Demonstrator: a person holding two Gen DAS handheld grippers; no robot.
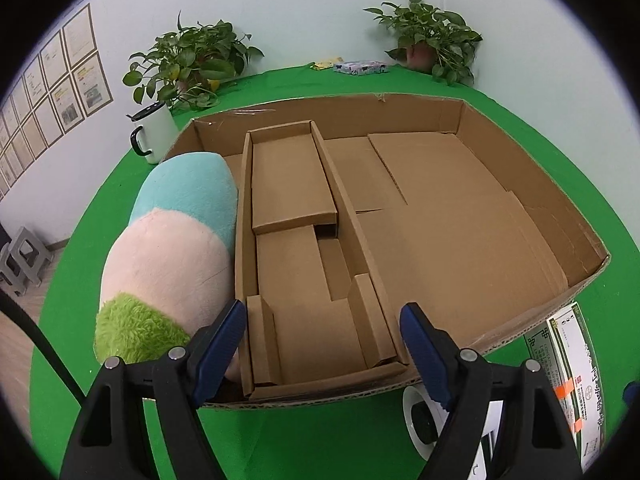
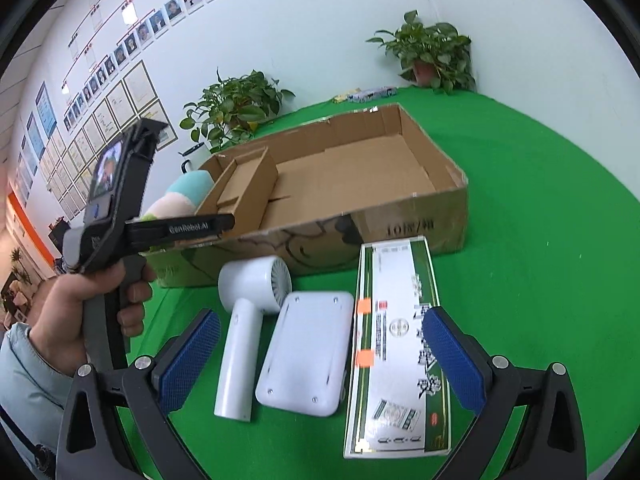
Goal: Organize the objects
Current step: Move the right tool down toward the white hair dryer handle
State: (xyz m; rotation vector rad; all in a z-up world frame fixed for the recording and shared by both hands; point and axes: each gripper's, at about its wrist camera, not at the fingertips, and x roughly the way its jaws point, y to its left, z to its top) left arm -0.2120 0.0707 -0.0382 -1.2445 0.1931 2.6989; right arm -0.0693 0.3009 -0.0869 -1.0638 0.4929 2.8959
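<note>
A shallow cardboard box (image 1: 500, 208) with an inner cardboard divider tray (image 1: 296, 184) lies on the green table; it also shows in the right wrist view (image 2: 420, 224). A pastel plush toy (image 1: 172, 248) leans at the box's left side, also seen in the right wrist view (image 2: 180, 196). A white hair dryer (image 2: 248, 316), a white flat device (image 2: 304, 356) and a long green-white box (image 2: 400, 344) lie in front of the cardboard box. My left gripper (image 1: 322, 344) is open and empty over the box's near edge. My right gripper (image 2: 320, 356) is open and empty above the white items.
A white mug (image 1: 154, 132) stands left of the box. Two potted plants (image 1: 192, 60) (image 1: 428, 40) stand at the table's back edge, with a small patterned packet (image 1: 360, 67) between them. The left hand-held gripper body (image 2: 120, 200) shows in the right wrist view.
</note>
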